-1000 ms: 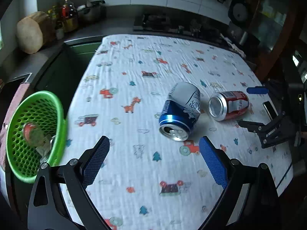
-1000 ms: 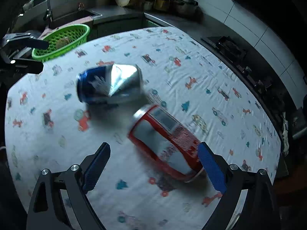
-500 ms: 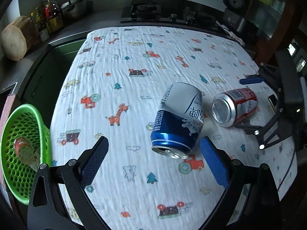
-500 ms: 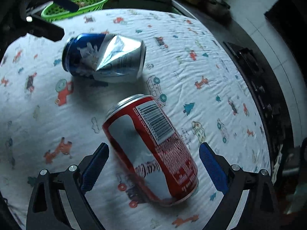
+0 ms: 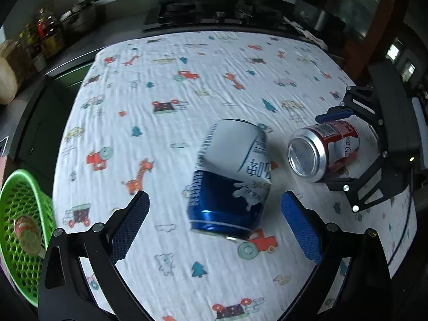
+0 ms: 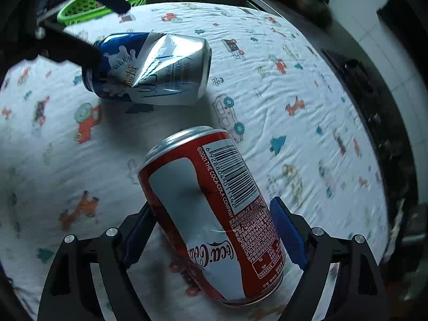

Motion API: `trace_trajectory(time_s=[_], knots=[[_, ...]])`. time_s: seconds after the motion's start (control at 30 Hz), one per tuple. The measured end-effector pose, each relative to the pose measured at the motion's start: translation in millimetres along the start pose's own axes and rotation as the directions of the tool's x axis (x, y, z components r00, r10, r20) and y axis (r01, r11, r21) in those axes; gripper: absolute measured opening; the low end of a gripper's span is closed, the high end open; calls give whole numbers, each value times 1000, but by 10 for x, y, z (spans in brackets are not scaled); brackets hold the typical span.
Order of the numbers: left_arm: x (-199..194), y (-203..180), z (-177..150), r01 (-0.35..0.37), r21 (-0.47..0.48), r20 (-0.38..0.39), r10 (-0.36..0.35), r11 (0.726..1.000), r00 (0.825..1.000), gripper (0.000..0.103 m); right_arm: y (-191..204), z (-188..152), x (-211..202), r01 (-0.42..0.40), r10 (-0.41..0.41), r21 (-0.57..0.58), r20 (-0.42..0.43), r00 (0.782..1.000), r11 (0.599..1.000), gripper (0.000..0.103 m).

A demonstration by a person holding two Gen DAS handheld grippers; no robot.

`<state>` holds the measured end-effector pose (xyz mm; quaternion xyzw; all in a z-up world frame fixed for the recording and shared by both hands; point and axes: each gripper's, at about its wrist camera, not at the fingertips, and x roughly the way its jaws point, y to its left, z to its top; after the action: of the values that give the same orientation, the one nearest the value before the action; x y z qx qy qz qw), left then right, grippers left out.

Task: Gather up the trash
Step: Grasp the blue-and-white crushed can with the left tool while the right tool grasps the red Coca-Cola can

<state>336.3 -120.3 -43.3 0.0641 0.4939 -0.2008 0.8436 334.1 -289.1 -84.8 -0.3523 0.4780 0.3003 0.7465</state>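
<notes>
A dented blue and white can lies on its side on the patterned tablecloth. Its near end sits between the fingers of my left gripper, whose jaws are opening and touch nothing. Just right of it lies a red cola can, also on its side. My right gripper straddles the red can from above, with its jaws closing and the pads close beside the can's flanks. The blue can lies beyond, with my left gripper at its far end.
A green basket stands off the table's left edge with a round item inside. Bottles and a pot line the counter at the back left. A stove sits behind the table. The right table edge is near the right gripper.
My left gripper has moved in toward the blue can, which now reaches between its fingertips. My right gripper has come down over the red can and its jaws have narrowed.
</notes>
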Motion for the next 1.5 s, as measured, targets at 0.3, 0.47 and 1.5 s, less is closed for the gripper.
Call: trace_trajectory(time_s=[0.3, 0.47, 1.5], knots=[[248, -175, 96, -21, 72, -29, 23, 997, 999, 98, 16, -158, -92, -44, 45, 84, -8, 999, 995, 81], [362, -243, 128, -61, 106, -32, 64, 993, 997, 98, 29, -191, -119, -48, 48, 113, 3, 999, 992, 81], [-187, -42, -209, -131, -7, 68, 131, 991, 989, 73, 331, -121, -350, -64, 41, 264, 90, 995, 962, 81]])
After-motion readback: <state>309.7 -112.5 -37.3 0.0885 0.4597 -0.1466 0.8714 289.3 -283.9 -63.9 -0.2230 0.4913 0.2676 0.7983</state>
